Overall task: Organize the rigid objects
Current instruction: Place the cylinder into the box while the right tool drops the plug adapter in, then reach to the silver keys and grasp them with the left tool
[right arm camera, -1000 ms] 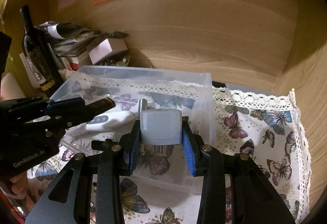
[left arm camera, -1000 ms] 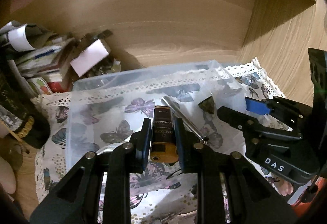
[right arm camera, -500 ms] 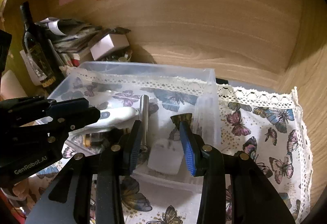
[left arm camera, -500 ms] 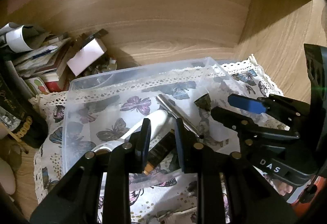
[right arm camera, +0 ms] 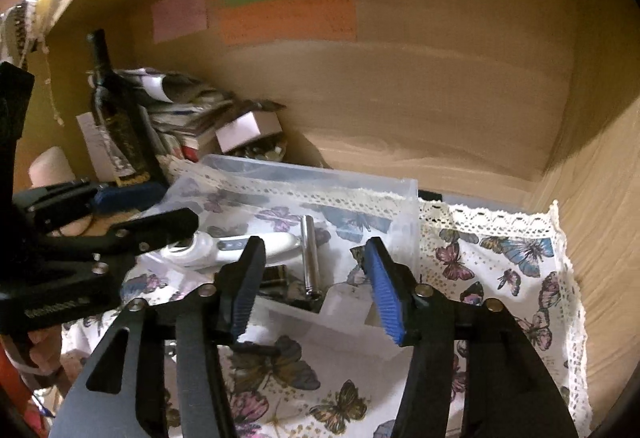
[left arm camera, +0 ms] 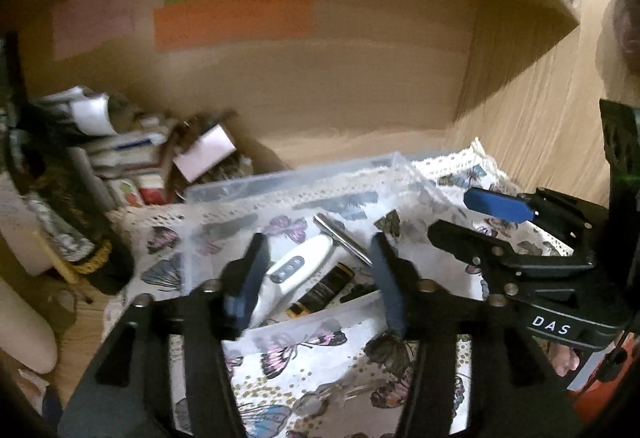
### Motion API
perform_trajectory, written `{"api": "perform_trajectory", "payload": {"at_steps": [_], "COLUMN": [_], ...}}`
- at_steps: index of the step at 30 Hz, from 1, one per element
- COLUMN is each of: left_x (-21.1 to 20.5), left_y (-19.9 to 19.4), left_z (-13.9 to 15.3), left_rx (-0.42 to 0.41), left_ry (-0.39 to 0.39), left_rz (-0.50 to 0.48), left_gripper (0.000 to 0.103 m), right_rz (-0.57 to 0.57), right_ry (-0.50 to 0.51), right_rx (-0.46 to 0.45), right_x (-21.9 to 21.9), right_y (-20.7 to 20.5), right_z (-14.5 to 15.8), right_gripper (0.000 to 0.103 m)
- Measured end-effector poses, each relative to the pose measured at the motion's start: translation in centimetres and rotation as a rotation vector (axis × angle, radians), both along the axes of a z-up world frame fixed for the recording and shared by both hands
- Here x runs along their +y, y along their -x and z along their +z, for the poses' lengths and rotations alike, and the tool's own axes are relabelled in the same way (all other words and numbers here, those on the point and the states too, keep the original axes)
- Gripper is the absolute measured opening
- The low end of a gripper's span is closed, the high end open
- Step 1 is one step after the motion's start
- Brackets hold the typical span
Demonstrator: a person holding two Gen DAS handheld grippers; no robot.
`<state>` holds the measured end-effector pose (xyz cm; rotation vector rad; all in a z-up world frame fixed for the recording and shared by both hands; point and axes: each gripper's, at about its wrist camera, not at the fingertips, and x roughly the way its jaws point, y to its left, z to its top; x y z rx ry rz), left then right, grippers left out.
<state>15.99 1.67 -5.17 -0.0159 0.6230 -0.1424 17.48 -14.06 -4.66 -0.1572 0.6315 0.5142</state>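
Both grippers, left gripper [left arm camera: 316, 278] and right gripper [right arm camera: 316, 278], hang above the clear bin [right arm camera: 404, 198], fingers spread, holding nothing. Inside lie a white trimmer [right arm camera: 240, 244] (long axis left-right in the right view), a metal rod [right arm camera: 308, 250] pointing toward the back wall, a dark tube [left arm camera: 324, 288] and a pale block [right arm camera: 348, 302]; bare butterfly cloth [right arm camera: 500, 266] lies right of the bin's wall

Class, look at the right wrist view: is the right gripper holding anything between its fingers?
No: the right gripper is open and holds nothing, while the pale grey block lies in the clear plastic bin.
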Motion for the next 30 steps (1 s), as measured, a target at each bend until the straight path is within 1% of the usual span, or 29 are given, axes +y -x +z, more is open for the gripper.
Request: {"api": "perform_trajectory", "payload": {"at_steps": [4, 7, 11, 14, 19, 23, 25, 28, 30], "left_x": [1.2, 2.1, 3.0, 3.7, 4.8, 5.6, 5.7, 5.6, 5.2], "left_y": [2.0, 2.9, 3.8, 4.2, 4.4, 4.5, 4.5, 4.7, 4.8], "left_z": [1.0, 1.1, 0.1, -1.3, -3.8, -5.4, -6.1, -7.1, -7.6], "left_rx": [-0.033, -0.036, -0.007, 0.032, 0.106, 0.169, 0.195, 0.236, 0.258], "left_ry": [0.011, 0.015, 0.004, -0.002, -0.015, 0.002, 0.015, 0.032, 0.029], "left_rz": [0.022, 0.041, 0.06, 0.072, 0.086, 0.082, 0.076, 0.061, 0.047], "left_gripper": [0.067, 0.073, 0.074, 0.074, 0.074, 0.074, 0.074, 0.079, 0.083], "right_rz": [0.015, 0.028, 0.042, 0.053, 0.076, 0.064, 0.061, 0.063, 0.068], "right_ry": [-0.001, 0.007, 0.026, 0.038, 0.06, 0.105, 0.114, 0.113, 0.115], "right_rx": [-0.019, -0.027, -0.02, 0.009, 0.114, 0.191, 0.215, 0.247, 0.267], "right_x": [0.0, 0.3, 0.8, 1.2, 1.9, 2.6, 2.8, 3.3, 3.6], "right_y": [1.5, 2.5, 3.4, 3.7, 3.6, 3.0, 2.6, 1.9, 1.4], "right_z": [0.4, 0.3, -0.4, -1.5, -4.7, -7.2, -7.8, -8.4, -8.7], "right_gripper": [0.055, 0.059, 0.061, 0.061, 0.061, 0.061, 0.061, 0.061, 0.061]}}
